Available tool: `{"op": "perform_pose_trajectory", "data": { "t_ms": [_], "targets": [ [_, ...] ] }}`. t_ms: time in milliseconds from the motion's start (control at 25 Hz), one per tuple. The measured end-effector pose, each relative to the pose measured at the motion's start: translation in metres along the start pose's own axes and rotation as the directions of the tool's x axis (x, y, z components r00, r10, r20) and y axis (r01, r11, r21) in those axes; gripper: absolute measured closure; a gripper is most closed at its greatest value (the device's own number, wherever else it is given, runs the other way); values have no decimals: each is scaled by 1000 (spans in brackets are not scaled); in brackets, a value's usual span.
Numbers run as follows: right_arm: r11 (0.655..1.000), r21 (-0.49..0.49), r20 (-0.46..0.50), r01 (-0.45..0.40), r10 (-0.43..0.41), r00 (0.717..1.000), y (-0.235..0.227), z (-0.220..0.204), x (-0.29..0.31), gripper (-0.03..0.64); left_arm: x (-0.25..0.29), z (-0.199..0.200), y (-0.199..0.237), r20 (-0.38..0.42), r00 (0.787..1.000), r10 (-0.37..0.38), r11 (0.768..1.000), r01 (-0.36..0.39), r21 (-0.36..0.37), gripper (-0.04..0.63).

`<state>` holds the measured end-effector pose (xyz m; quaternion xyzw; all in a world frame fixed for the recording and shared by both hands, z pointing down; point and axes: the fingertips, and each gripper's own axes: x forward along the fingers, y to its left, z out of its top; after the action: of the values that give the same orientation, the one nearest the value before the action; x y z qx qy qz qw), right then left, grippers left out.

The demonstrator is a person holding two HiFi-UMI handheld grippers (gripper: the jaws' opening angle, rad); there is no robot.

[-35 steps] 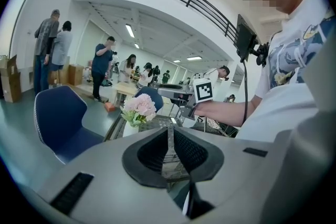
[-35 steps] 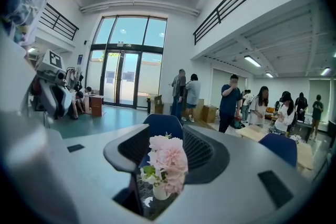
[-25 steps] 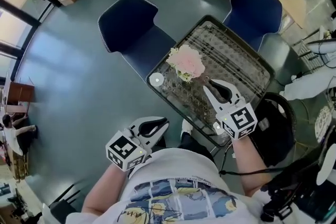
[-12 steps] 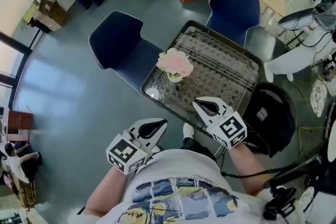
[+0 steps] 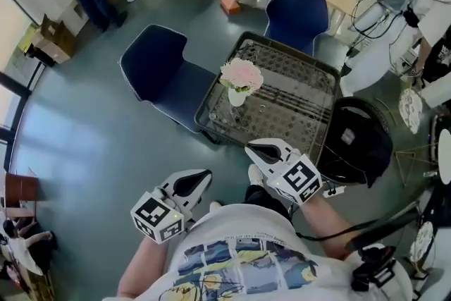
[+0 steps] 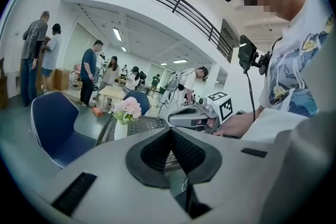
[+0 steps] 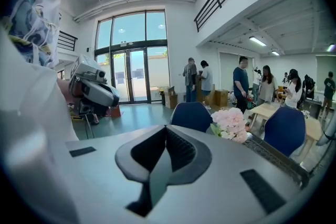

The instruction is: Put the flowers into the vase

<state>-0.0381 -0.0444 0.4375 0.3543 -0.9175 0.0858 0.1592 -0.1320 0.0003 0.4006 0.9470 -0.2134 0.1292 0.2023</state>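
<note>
Flowers (image 5: 242, 72) sit in the vase (image 5: 237, 97) on the desk (image 5: 299, 102), at my twelve o'clock. My left gripper (image 5: 203, 175) and right gripper (image 5: 252, 149) both have fingers clenched, empty

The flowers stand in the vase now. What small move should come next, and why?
Probably just lower both to rest: the flowers sit upright in the vase on the table, and the left hand-held gripper and right hand-held gripper are shut, empty, off the table.
</note>
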Motion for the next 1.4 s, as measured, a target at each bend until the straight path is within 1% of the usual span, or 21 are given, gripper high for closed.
{"op": "perform_pose_trajectory", "data": {
  "t_ms": [120, 280, 480, 640, 880, 1000, 1200, 1400],
  "targets": [
    [1000, -6, -13, 12, -12, 1000, 40, -3, 1, 606, -22, -17, -9, -6, 1000, -29, 1000, 29, 13, 586],
    [998, 4, -24, 58, -58, 998, 85, -9, -2, 606, -45, -34, -20, -15, 996, -84, 996, 84, 27, 586],
    [997, -7, -44, 75, -75, 996, 130, -24, -1, 606, -71, -62, -25, -31, 995, -97, 994, 98, 44, 586],
    [998, -1, -64, 57, -57, 996, 158, -32, -5, 606, -82, -73, -36, -30, 994, -106, 993, 107, 57, 586],
    [999, -31, -62, 16, -18, 998, 183, -25, -5, 607, -90, -79, -51, -20, 994, -112, 992, 113, 61, 586],
    [999, -38, -57, 22, -25, 998, 187, -25, -6, 607, -91, -80, -55, -24, 993, -120, 991, 121, 65, 586],
    [1000, -14, -44, 26, -27, 999, 195, -25, -13, 607, -97, -90, -56, -43, 992, -117, 991, 120, 63, 586],
    [999, -6, -49, 39, -39, 998, 196, -27, -15, 607, -91, -91, -62, -45, 988, -145, 986, 148, 79, 586]
  ]
}}
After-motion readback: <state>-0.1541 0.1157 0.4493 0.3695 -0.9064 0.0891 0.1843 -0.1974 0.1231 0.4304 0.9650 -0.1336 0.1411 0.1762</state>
